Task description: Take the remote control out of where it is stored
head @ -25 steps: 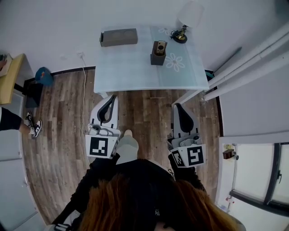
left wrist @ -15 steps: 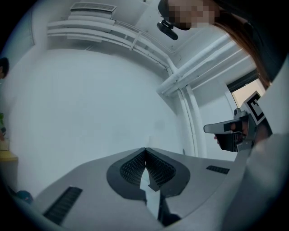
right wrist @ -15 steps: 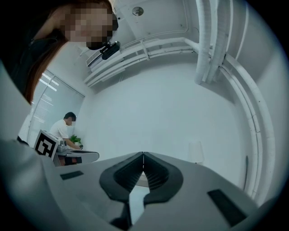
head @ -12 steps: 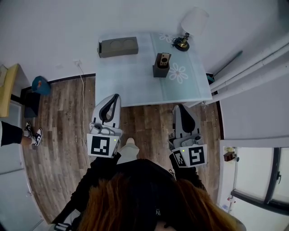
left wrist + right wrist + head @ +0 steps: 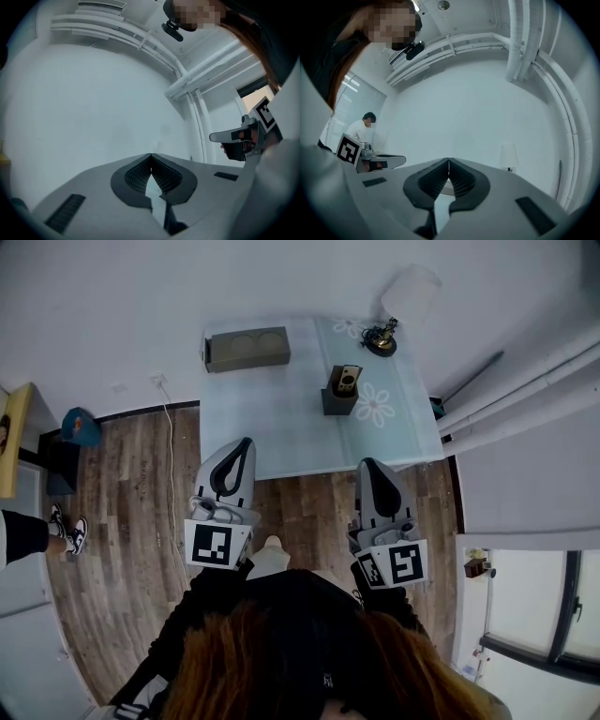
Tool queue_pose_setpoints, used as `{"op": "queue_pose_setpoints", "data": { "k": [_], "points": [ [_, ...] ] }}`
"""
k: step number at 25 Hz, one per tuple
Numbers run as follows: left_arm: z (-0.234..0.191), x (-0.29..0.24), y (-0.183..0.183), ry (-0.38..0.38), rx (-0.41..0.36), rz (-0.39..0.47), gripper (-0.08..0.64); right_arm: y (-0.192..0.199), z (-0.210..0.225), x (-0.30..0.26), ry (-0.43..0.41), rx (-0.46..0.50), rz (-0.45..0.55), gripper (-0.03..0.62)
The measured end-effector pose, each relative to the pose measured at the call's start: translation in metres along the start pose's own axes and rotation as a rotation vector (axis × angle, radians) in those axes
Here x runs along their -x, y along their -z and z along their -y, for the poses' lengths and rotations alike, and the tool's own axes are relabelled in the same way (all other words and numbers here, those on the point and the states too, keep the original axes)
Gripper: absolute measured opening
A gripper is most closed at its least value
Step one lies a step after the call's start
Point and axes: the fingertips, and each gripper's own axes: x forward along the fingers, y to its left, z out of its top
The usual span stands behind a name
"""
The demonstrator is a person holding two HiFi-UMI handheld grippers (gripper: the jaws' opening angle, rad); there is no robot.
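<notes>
While the remote control (image 5: 348, 378) is seen standing upright in a dark holder (image 5: 337, 401), right of centre on the pale surface (image 5: 272, 418), nothing has been lifted out. Its top end is left exposed above the holder, presumably so it can be pinched from above. The right gripper (image 5: 368, 463) is held level at the near edge, jaws closed on nothing. The left gripper (image 5: 246, 441), further left, is likewise closed and empty. A grey box (image 5: 247, 348) and a lamp (image 5: 382, 334) are noted at the far edge. Jaws would need opening before any grasp.
</notes>
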Motion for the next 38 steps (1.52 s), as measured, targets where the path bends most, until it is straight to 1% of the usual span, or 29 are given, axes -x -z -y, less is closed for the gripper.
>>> {"op": "queue_pose_setpoints", "data": {
  "k": [13, 16, 21, 25, 29, 34, 38],
  "points": [
    [-0.024, 0.001, 0.007, -0.04, -0.002, -0.006, 0.0, 0.017, -0.002, -0.014, -0.023, -0.003, -0.049, 0.014],
    [-0.022, 0.0, 0.005, -0.035, -0.019, -0.006, 0.0, 0.016, -0.004, -0.021, -0.031, -0.003, -0.044, 0.014],
    [-0.013, -0.005, 0.007, -0.019, -0.008, -0.019, 0.0, 0.015, -0.001, -0.027, -0.032, -0.019, -0.035, 0.014],
    [-0.011, -0.014, 0.014, -0.025, -0.004, -0.046, 0.0, 0.019, 0.012, -0.033, -0.032, -0.03, -0.037, 0.014],
    [-0.014, -0.031, 0.017, -0.054, -0.008, -0.06, 0.0, 0.025, 0.034, -0.05, -0.045, -0.042, -0.043, 0.014],
    [-0.016, -0.059, 0.015, -0.088, -0.016, -0.058, 0.0, 0.021, 0.058, -0.079, -0.086, -0.033, -0.025, 0.014],
    [-0.015, -0.078, 0.016, -0.105, -0.014, -0.058, 0.0, 0.022, 0.08, -0.094, -0.095, -0.031, -0.021, 0.014]
  ]
}}
